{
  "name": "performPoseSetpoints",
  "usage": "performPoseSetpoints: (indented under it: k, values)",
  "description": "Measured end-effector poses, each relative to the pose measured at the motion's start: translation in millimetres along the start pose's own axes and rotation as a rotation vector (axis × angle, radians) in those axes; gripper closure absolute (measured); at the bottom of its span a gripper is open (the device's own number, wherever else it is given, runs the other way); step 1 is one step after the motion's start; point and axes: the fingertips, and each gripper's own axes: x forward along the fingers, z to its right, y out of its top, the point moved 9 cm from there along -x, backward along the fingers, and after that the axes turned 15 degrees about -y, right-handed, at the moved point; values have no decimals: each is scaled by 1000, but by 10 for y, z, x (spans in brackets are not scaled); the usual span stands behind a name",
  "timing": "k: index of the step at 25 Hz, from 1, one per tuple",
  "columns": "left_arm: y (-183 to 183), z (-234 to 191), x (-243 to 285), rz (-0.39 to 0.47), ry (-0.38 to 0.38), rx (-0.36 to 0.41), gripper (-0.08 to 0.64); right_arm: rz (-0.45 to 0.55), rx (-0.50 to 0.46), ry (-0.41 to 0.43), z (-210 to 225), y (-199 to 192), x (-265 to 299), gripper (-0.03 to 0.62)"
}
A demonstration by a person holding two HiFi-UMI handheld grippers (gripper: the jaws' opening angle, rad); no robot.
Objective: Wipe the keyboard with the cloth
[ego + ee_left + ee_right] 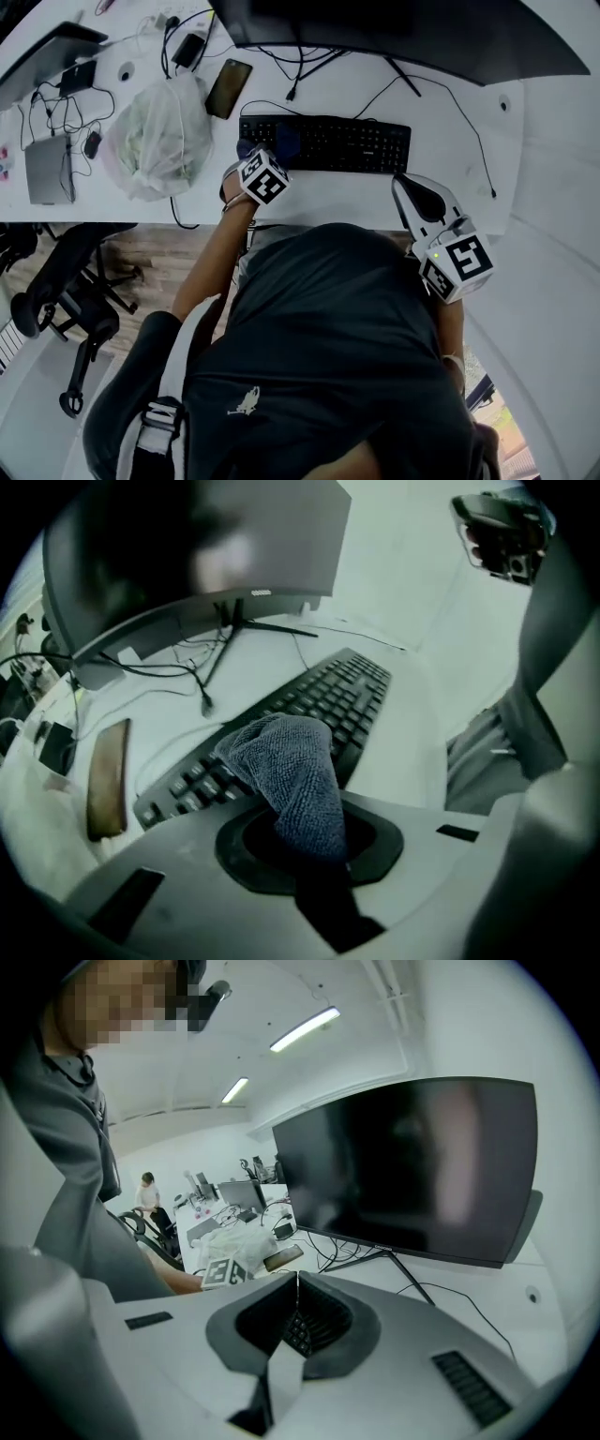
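Observation:
The black keyboard (337,143) lies on the white desk (356,197) in front of the monitor. My left gripper (260,156) is at the keyboard's left end, shut on the grey-blue cloth (273,142). In the left gripper view the cloth (292,769) rises out of the jaws and drapes onto the keys of the keyboard (333,700). My right gripper (403,180) hovers over the desk's front edge, just off the keyboard's right end. It is shut with nothing held; in the right gripper view its tips (298,1277) meet, with a few keys showing below them.
A big monitor (403,28) stands behind the keyboard, with cables running across the desk. Left of the keyboard are a phone (229,87), a stuffed clear plastic bag (155,139) and a closed laptop (49,169). An office chair (70,291) stands on the floor at the left.

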Motion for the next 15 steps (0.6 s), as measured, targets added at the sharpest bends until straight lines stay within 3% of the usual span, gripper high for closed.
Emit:
performPoseSetpoints:
  k: [3,5,10,13,15]
  values:
    - [-154,347,133,-81,-119,24,508,-14,23,-19,95,-48,-15,583]
    - [-86,306,118,-64,-94,43,508,-22,22,-8,99,-63,12,583]
    - [357,-314,-153,68,88,24,506,-13,-7,23,40,-47,53,582]
    - [252,-278,-63,54,89,2,508,-13,-1,8,70,-60,8,583]
    - [110,-7,20,4,27,7,508,-13,9,-5,123,-71,-23,583]
